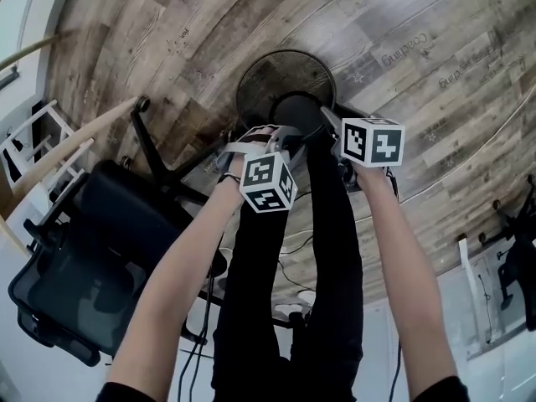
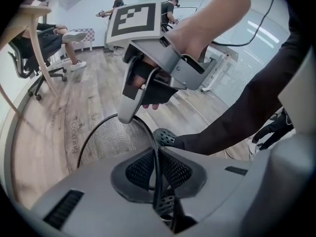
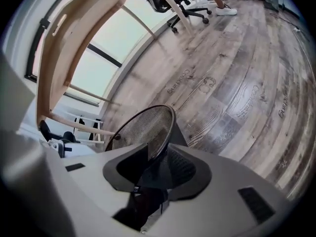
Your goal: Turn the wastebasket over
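Right up close, the left gripper [image 2: 157,168] has its jaws pinched together on the thin wire rim of the wastebasket [image 2: 106,141], and the rim runs straight up between the pads. Over on the other side, the right gripper [image 3: 157,158] is clamped on the same rim, with the black mesh wall caught between its jaws. So both tongs are on the basket, one at each side, right in front of the person's black trousers [image 1: 293,308]. The head view shows it below the two marker cubes, a round black mesh bin, open end up and tilted. Whether its base touches the ground, I cannot tell. A grey perforated shoe [image 2: 165,137] sits just beside the rim. Under it all is the floor [image 1: 402,23], grey-brown wood-look planks with faint printed lettering here and there, and thin cables [image 1: 469,162] trailing across it. At the person's left, near the basket, stands a black office chair [image 1: 92,266] on a star base, and next to it the pale wooden legs of a table [image 1: 79,145]. Further out, the right gripper view takes in a long glazed wall [image 3: 123,38] behind that wooden frame. Far down the room, the left gripper view catches a white desk [image 2: 217,65], someone seated [image 2: 54,33] in another chair, and two people standing [image 2: 117,1] by the white back wall.
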The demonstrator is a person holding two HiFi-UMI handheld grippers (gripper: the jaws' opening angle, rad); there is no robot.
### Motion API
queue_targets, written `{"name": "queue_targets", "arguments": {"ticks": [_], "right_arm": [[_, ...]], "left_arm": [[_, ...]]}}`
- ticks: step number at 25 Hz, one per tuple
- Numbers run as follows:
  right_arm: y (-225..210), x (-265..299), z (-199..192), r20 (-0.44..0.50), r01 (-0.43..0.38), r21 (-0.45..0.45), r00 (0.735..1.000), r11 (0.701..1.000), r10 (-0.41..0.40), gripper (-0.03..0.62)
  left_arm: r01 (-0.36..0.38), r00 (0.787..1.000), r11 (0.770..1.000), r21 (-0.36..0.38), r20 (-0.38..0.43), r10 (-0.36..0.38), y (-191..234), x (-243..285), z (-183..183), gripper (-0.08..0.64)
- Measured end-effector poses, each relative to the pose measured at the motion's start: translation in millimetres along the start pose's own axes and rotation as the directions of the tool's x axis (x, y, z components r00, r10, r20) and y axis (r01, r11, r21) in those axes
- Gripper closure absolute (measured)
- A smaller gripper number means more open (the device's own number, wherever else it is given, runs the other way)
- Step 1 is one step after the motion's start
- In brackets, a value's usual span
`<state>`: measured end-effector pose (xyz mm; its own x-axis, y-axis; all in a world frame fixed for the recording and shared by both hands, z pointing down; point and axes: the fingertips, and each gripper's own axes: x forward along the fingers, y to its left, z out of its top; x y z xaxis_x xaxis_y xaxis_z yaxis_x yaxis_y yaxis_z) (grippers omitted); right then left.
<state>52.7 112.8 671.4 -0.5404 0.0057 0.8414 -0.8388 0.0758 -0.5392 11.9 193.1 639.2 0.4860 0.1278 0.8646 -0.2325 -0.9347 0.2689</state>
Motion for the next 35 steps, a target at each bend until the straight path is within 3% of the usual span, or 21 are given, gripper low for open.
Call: {"name": "queue_targets", "arguments": {"ticks": [6, 13, 21, 32, 35], "right_arm": [[4.0, -0.8, 20.1, 0.082, -0.008, -0.069, 0.997, 0.998, 0.014, 0.459], [-10.3, -2.9, 61.8, 0.167, 0.070, -0.133, 0.985, 0.989, -0.047, 0.465], [-31.8, -1.1, 96.1, 0.192, 0.160, -0.223, 0.974, 0.961, -0.118, 0.477], [-49.2, 5.5, 74.1, 0.146, 0.194, -0.258, 0.976, 0.946, -0.160, 0.469], [-51.9, 5.8, 70.1, 0.123, 0.198, -0.267, 0.978, 0.943, -0.171, 0.460]], "left_arm": [[-0.065, 0.997, 0.994, 0.088, -0.029, 0.068, 23.6, -0.5, -4.2, 0.512], [-0.102, 0.994, 0.984, 0.148, -0.033, 0.108, 64.0, 11.9, 9.5, 0.512], [-0.155, 0.988, 0.983, 0.094, -0.012, 0.157, 94.3, 40.2, 24.5, 0.509], [-0.125, 0.992, 0.991, 0.051, -0.012, 0.125, 75.1, 60.5, 22.6, 0.505], [-0.109, 0.994, 0.993, 0.054, -0.005, 0.109, 73.8, 57.3, 20.3, 0.459]]}}
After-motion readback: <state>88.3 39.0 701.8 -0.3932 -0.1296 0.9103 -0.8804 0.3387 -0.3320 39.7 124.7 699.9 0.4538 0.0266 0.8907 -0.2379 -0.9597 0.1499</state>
